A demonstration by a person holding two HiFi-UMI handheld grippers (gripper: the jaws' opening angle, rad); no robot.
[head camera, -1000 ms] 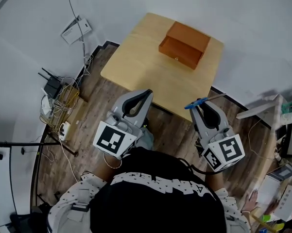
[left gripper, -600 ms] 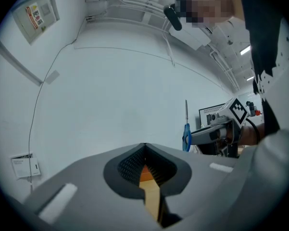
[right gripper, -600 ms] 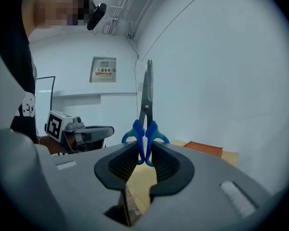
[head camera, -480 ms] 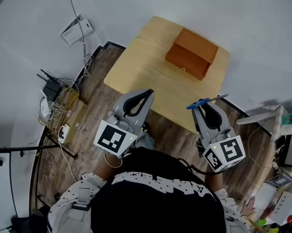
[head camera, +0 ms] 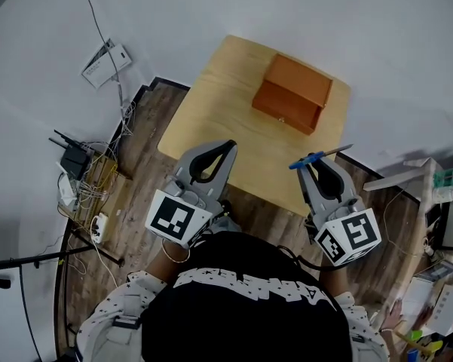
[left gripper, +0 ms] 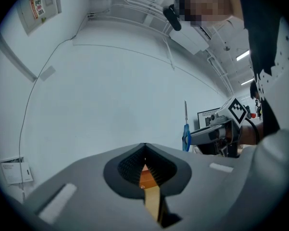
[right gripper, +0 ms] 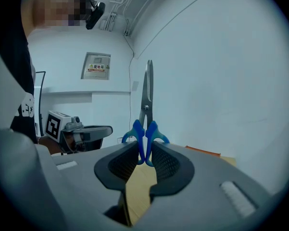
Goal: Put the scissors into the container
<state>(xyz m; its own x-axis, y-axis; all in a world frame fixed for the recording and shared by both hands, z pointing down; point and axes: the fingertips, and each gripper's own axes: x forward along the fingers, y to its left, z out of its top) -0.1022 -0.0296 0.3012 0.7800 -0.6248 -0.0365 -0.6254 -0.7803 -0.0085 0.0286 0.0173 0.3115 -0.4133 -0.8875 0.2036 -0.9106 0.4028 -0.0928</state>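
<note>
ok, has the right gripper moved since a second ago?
Yes. The right gripper with the scissors has advanced over the table's near edge, toward the box.

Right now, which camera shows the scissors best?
The right gripper view: the scissors stand large and centred, blue handles clamped in the right tongs. The head view and left gripper view show them only small.

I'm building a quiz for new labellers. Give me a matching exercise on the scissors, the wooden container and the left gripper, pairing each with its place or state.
Things:
1. scissors
2. wooden container
3. left gripper

Places or states:
A. shut, with nothing between the jaws
B. resting on the far part of the table
C. clamped by the blue handles in the right gripper

Pairs: 1-C, 2-B, 3-A
</note>
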